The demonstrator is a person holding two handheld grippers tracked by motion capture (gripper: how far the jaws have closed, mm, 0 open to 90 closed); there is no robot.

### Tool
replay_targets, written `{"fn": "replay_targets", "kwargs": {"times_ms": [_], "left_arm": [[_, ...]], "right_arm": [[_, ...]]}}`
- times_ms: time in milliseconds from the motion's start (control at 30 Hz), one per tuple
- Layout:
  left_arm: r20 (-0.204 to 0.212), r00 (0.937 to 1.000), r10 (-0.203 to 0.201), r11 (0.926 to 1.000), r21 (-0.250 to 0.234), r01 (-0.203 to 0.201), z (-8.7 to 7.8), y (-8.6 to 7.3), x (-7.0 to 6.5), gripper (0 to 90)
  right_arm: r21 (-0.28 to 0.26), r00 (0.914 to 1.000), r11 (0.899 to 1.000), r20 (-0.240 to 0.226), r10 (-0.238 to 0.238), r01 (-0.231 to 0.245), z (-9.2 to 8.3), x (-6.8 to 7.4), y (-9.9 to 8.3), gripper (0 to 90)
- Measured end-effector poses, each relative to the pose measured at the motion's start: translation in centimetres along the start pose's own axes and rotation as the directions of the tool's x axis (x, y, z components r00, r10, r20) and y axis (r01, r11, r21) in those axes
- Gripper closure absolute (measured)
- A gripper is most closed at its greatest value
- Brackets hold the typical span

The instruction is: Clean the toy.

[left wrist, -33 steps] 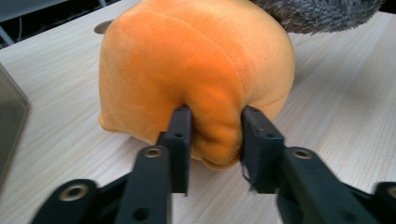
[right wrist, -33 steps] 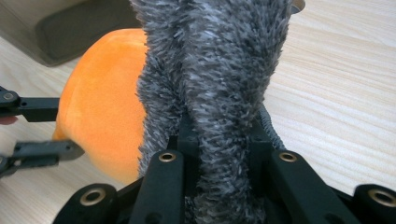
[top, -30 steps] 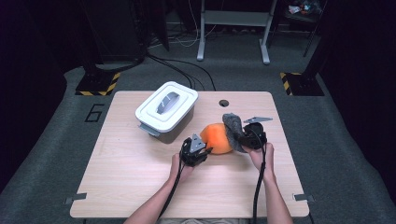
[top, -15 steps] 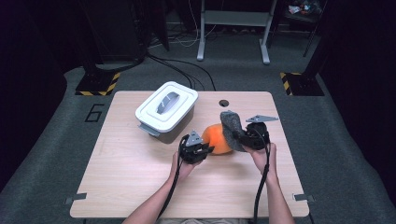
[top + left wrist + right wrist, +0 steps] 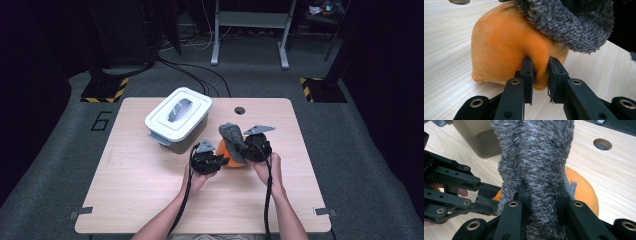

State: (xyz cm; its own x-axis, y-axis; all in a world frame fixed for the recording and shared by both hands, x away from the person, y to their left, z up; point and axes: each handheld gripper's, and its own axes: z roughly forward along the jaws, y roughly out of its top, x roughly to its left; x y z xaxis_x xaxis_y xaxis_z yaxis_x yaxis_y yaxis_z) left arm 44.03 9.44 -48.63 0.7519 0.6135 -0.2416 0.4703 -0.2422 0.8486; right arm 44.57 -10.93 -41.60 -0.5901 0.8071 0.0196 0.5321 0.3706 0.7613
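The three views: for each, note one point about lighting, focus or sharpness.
High view: the table is evenly lit, the room behind falls into darkness, and the picture is soft. Left gripper view: the orange plush and the grey fuzzy cloth are crisp, with a soft shadow under the plush. Right gripper view: cloth fibres are sharp, while the container behind is dim.

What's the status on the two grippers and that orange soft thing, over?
Left gripper pinching orange soft piece. Right gripper clamped on grey fuzzy cloth, draped over it. White lidded box stands apart.
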Motion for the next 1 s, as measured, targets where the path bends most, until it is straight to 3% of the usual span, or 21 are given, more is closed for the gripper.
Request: {"fn": "replay_targets", "kwargs": {"times_ms": [233,533,633,933,1000], "left_arm": [[-0.023,0.9997,0.010,0.9999,-0.001,-0.010,0.0,-0.1,0.2,74.2],[-0.025,0.9997,0.007,1.0000,0.001,-0.007,0.1,-0.2,0.5,74.0],[-0.023,0.9997,0.003,1.0000,-0.001,-0.003,0.1,-0.3,0.5,74.0],[-0.028,0.9996,0.003,1.0000,-0.004,-0.003,0.1,-0.4,0.8,73.9],[-0.028,0.9996,0.003,1.0000,-0.003,-0.003,0.1,-0.4,0.8,73.9]], "right_arm": [[-0.002,0.9999,1.000,0.001,0.014,-0.014,0.0,-0.7,-0.1,73.8],[-0.002,0.9971,0.999,0.059,0.049,-0.049,-0.5,-2.5,-1.2,73.8],[0.005,0.9930,0.997,0.090,0.077,-0.077,-0.6,-3.6,-1.8,73.8],[0.033,0.9806,0.987,0.125,0.151,-0.156,0.0,-6.1,-3.5,73.9],[0.043,0.9735,0.982,0.144,0.177,-0.185,0.4,-6.5,-3.8,73.9]]}}
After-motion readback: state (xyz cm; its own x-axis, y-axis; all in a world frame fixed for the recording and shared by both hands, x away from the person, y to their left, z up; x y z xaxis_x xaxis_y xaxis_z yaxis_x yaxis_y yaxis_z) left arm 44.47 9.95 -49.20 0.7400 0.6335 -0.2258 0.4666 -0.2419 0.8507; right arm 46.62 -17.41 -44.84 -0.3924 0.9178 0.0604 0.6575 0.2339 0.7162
